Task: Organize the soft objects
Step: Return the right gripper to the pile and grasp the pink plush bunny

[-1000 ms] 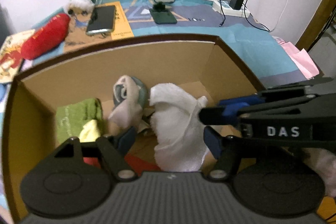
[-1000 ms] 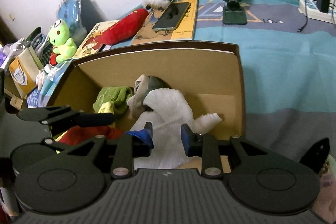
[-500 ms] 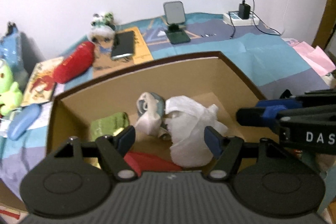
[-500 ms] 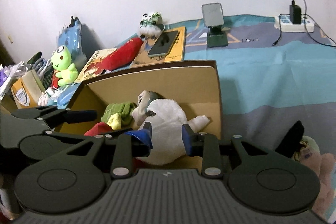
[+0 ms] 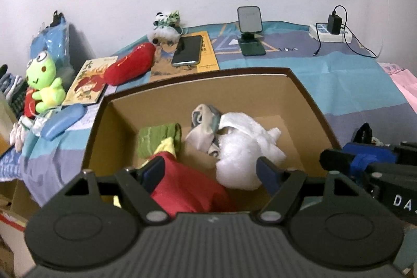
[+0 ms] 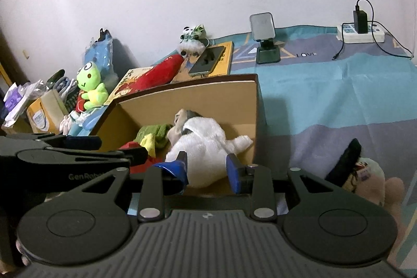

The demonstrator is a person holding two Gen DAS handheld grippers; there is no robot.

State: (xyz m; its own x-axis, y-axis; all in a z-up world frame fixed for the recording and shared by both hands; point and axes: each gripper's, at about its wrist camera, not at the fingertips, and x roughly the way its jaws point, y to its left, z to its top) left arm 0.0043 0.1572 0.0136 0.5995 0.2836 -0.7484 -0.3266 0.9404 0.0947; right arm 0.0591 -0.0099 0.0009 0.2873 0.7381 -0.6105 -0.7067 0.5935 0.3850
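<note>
An open cardboard box (image 5: 198, 93) stands on the bed. In it lie a white fluffy cloth (image 5: 242, 153), a grey-and-white bundle (image 5: 206, 121), a green cloth (image 5: 156, 140) with a yellow piece, and a red cloth (image 5: 187, 189). My left gripper (image 5: 211, 168) hovers above the box's near side; its jaws are opening and hold nothing. My right gripper (image 6: 207, 167) hangs over the near right part of the box (image 6: 195, 100), its fingers a small gap apart and empty, with the white cloth (image 6: 206, 137) below them. Each gripper also shows at the edge of the other's view.
Beyond the box are a green frog plush (image 5: 43, 80), a red chili plush (image 5: 130, 64), a panda plush (image 5: 166, 25), a phone (image 5: 187, 50) on a book, a phone stand (image 5: 250, 28) and a power strip (image 5: 331, 33). A pale pink plush (image 6: 372, 173) lies right of the box.
Both grippers have drawn back and up from inside the box, so more of the bed shows. The white cloth stays in the box. The left jaws stand slightly wider.
</note>
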